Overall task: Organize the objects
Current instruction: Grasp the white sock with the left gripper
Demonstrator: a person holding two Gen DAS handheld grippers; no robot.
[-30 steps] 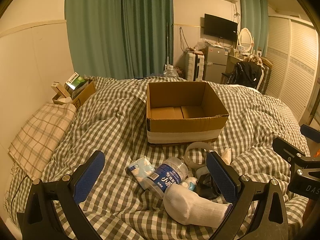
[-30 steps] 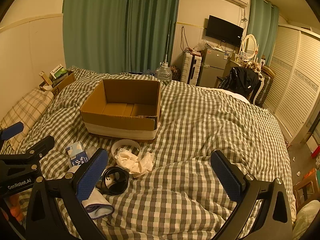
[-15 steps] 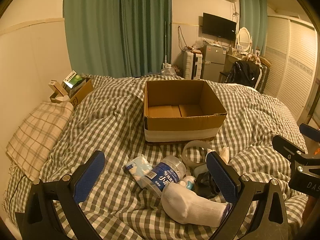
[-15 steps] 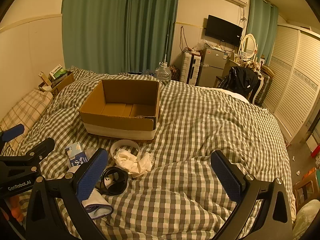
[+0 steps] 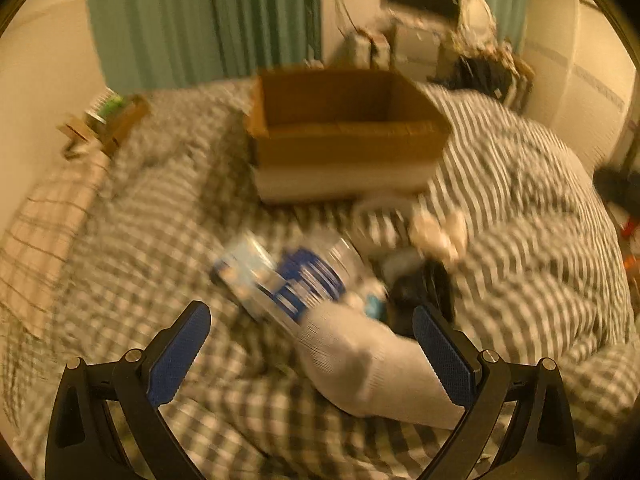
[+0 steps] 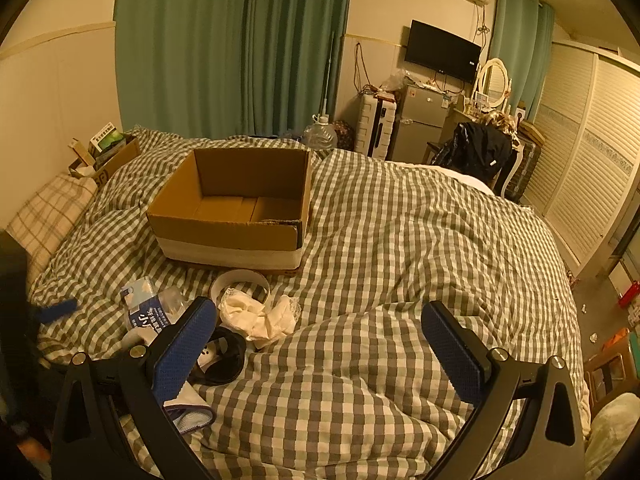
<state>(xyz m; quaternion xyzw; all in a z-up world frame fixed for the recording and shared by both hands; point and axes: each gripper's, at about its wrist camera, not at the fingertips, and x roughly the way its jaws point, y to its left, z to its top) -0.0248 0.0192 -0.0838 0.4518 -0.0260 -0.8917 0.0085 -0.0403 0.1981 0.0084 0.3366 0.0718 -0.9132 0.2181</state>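
An open cardboard box stands on the checked bed; it also shows blurred in the left wrist view. In front of it lies a pile: a blue-labelled water bottle, a small tissue pack, a white sock, a white tape ring, crumpled white cloth and a black round object. My left gripper is open, low over the sock and bottle. My right gripper is open and empty over bare duvet, right of the pile.
A checked pillow and a small box of items lie at the bed's far left by the wall. Green curtains, a fridge, a chair with a black jacket and louvred wardrobe doors stand beyond the bed.
My left gripper has moved quickly forward and down toward the sock and bottle; its view is now blurred. My right gripper has barely moved.
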